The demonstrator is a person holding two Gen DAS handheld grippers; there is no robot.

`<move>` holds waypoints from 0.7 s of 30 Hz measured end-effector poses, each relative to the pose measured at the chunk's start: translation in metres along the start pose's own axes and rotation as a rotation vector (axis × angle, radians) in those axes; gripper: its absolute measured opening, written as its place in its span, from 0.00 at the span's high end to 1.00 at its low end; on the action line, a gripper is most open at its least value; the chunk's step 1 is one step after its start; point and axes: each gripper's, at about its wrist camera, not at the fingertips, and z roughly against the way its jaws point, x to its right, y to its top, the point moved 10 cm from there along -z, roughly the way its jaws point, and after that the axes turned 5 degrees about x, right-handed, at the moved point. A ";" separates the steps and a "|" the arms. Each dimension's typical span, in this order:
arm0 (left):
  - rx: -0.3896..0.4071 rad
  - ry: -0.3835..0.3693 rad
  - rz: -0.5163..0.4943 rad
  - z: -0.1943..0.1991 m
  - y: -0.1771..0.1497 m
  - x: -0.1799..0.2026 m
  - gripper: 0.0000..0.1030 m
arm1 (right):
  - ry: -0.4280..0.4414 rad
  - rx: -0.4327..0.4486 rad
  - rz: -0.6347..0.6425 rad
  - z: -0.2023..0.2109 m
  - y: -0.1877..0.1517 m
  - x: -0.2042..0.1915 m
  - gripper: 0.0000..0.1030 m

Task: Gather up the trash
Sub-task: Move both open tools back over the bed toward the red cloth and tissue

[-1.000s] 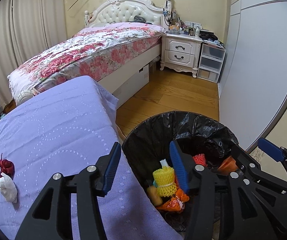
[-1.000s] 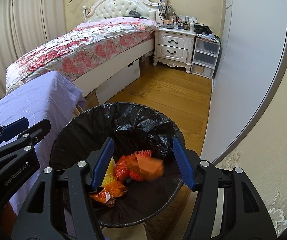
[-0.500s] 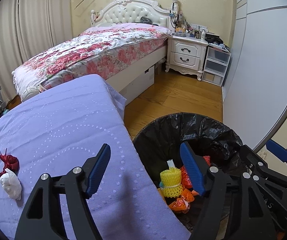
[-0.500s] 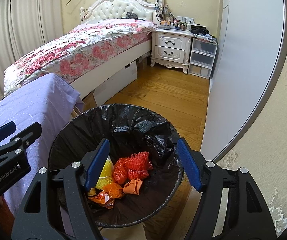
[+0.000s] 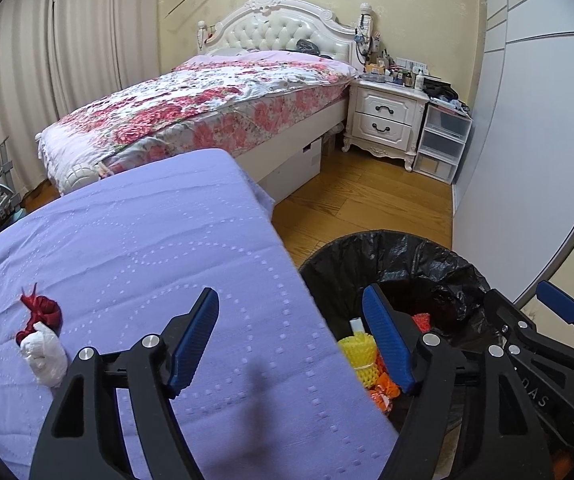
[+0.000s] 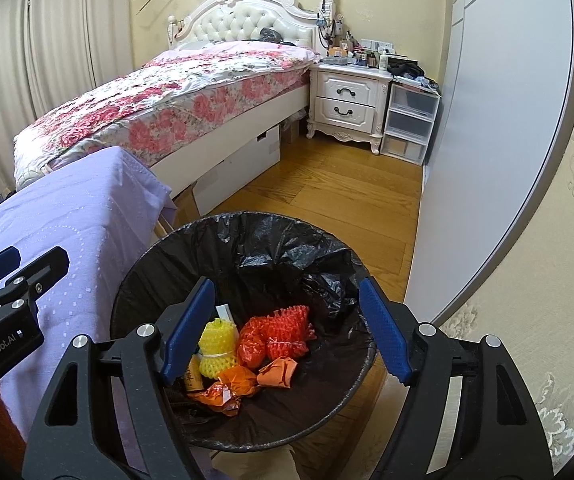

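While the right hand-held gripper [image 6: 285,330] hangs over the trash bin [image 6: 243,248], its blue jaws stand wide apart with nothing between them; they have just been opening. Down in the bin's black bag lie a yellow foam net [image 6: 215,348], a red foam net [image 6: 283,334], some crumpled orange wrappers [image 6: 247,384] and a small white stick [image 6: 226,314]. The bin stands on the wood floor [image 6: 327,196], just beside the counter [image 5: 135,248], which has a purple cloth over it.

The left hand-held gripper [image 5: 291,344] is over the edge of the counter, where the cloth meets the bin. Its jaws are wide apart too and hold nothing; they have also just been opening. One blue jaw is above the purple cloth and the other is above the bin.

On the counter, well to the left of that gripper, lie a red scrap [image 5: 43,310] and a white crumpled tissue [image 5: 45,354]. The two touch each other.

Behind the counter is a bed [image 5: 207,112] with a pink flower blanket. A white nightstand [image 5: 387,120] stands next to the bed.
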 end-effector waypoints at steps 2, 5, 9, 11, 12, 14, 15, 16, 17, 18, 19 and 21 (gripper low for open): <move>0.000 0.014 0.012 0.004 -0.002 -0.010 0.30 | 0.009 0.001 0.008 0.002 0.000 -0.007 0.29; 0.002 0.033 0.029 0.009 -0.004 -0.024 0.30 | 0.027 0.003 0.023 0.004 0.000 -0.020 0.29; 0.009 0.067 0.052 0.018 -0.007 -0.049 0.30 | 0.053 0.007 0.055 0.009 0.000 -0.042 0.29; 0.015 0.088 0.062 0.024 -0.009 -0.062 0.30 | 0.069 0.009 0.072 0.011 0.001 -0.055 0.29; 0.018 0.100 0.070 0.028 -0.010 -0.070 0.30 | 0.076 0.010 0.081 0.013 0.000 -0.062 0.29; 0.024 0.121 0.088 0.035 -0.012 -0.087 0.30 | 0.095 0.011 0.102 0.015 0.000 -0.076 0.29; 0.027 0.132 0.097 0.038 -0.013 -0.095 0.30 | 0.103 0.010 0.111 0.016 -0.001 -0.083 0.29; 0.028 0.144 0.105 0.041 -0.014 -0.103 0.30 | 0.112 0.009 0.122 0.017 -0.001 -0.090 0.29; 0.029 0.153 0.113 0.043 -0.015 -0.110 0.30 | 0.120 0.009 0.132 0.018 -0.001 -0.097 0.29; 0.030 0.163 0.124 0.047 -0.017 -0.118 0.30 | 0.129 0.008 0.143 0.019 -0.002 -0.104 0.29; 0.032 0.175 0.135 0.050 -0.019 -0.127 0.29 | 0.139 0.008 0.155 0.020 -0.003 -0.112 0.29; 0.033 0.200 0.155 0.057 -0.023 -0.144 0.29 | 0.154 0.006 0.175 0.022 -0.004 -0.126 0.29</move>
